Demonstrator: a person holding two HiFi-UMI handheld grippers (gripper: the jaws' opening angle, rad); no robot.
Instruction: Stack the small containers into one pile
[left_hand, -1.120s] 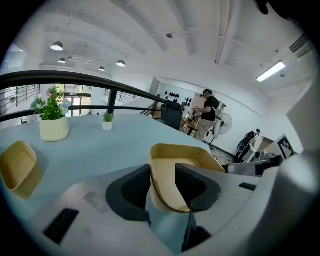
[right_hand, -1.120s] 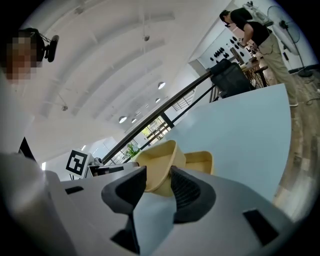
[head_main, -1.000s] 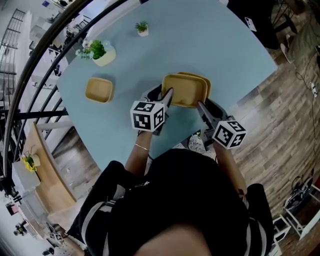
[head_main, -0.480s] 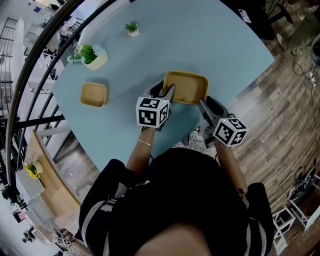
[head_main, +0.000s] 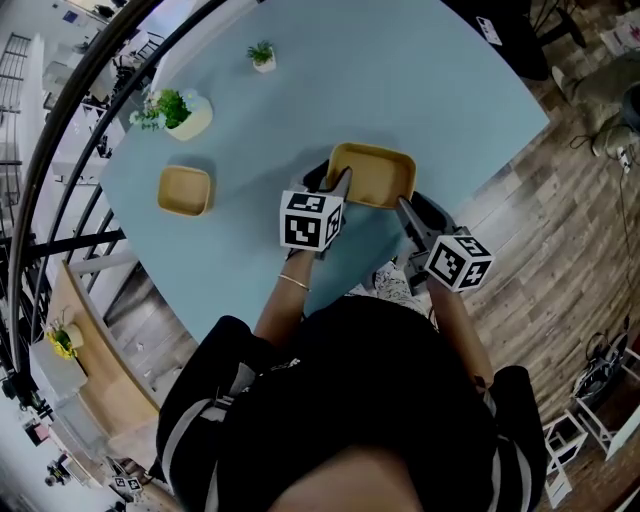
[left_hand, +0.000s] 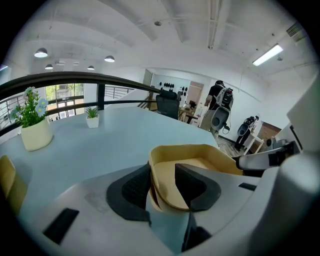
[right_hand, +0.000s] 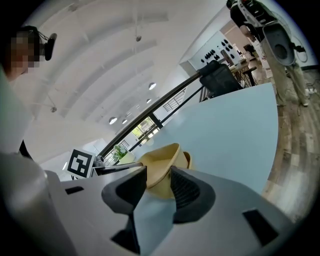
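Note:
Two yellow containers sit nested as one stack (head_main: 375, 172) near the front edge of the light-blue table (head_main: 430, 80). My left gripper (head_main: 338, 186) is shut on the stack's left wall, with one pad outside and the other inside the stack (left_hand: 210, 162). My right gripper (head_main: 402, 207) is shut on its right front corner; in the right gripper view the tan rim of the stack (right_hand: 162, 159) fills the gap between the jaws of the right gripper (right_hand: 159, 173). In the left gripper view, the left gripper (left_hand: 161, 173) straddles the wall. A third yellow container (head_main: 185, 190) lies alone to the left, also at the picture's edge as container (left_hand: 7, 176).
A white pot of flowers (head_main: 182, 112) and a small potted plant (head_main: 263, 55) stand at the table's far left; both show as flower pot (left_hand: 35, 131) and small plant (left_hand: 92, 118). A black railing (head_main: 60, 150) runs beyond the table. Wooden floor (head_main: 560, 200) lies to the right.
A second ago the upper container sat offset on the lower one; now the two line up as one stack. Both grippers stay at its sides; the left has shifted slightly right.

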